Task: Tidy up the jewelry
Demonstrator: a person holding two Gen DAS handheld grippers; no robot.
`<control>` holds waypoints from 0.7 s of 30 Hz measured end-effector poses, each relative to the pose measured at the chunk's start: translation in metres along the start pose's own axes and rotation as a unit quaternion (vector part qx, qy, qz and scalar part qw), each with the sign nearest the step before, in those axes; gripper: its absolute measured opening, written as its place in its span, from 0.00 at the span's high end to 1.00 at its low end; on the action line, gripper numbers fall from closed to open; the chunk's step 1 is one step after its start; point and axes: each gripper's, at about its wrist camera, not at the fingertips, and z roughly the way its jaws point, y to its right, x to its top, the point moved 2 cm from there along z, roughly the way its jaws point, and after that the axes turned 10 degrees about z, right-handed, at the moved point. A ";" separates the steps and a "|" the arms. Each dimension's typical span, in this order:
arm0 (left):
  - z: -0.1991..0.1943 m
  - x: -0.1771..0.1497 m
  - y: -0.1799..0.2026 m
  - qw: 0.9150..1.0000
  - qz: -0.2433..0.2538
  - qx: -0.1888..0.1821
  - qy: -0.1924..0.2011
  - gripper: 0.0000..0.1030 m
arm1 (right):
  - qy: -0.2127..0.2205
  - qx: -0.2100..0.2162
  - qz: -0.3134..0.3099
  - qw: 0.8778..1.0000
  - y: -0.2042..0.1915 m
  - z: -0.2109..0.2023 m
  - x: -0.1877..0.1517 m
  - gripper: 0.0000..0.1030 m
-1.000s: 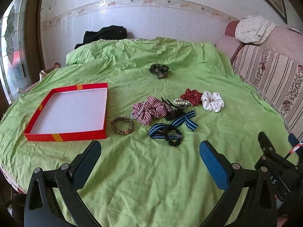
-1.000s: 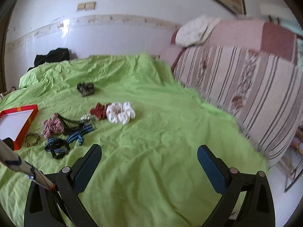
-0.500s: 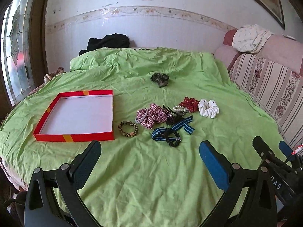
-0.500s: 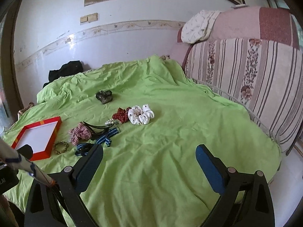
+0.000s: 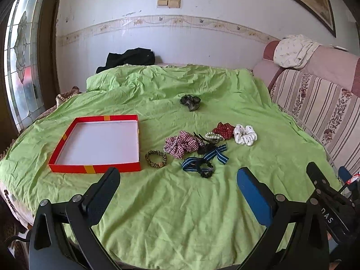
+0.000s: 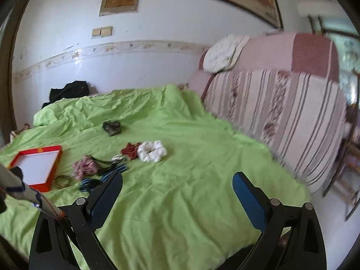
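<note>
Claws, left (image 5: 177, 184) and right (image 6: 177, 187), both wide open, empty. We take leopard scrunchie (image 5: 156, 158) first, nearest red tray (image 5: 94, 167); pinch its band.

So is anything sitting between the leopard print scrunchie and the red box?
Nothing visible. The leopard print scrunchie lies just right of the red box, with only bare green sheet between them.
</note>
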 end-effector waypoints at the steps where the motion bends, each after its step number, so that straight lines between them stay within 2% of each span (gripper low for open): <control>1: 0.002 0.000 0.001 1.000 0.000 0.001 -0.001 0.00 | -0.008 0.005 0.005 1.000 0.001 0.004 0.000 0.03; 8: 0.032 0.007 0.006 0.999 0.019 -0.002 -0.039 0.00 | -0.052 0.032 0.032 0.998 0.000 0.024 -0.002 0.03; 13: 0.058 0.009 0.004 0.997 0.025 -0.009 -0.070 0.00 | -0.097 0.022 -0.013 0.995 -0.017 0.047 -0.006 0.03; 21: 0.098 0.009 -0.012 0.995 0.017 0.002 -0.102 0.00 | -0.128 0.025 -0.052 0.990 -0.036 0.080 -0.015 0.03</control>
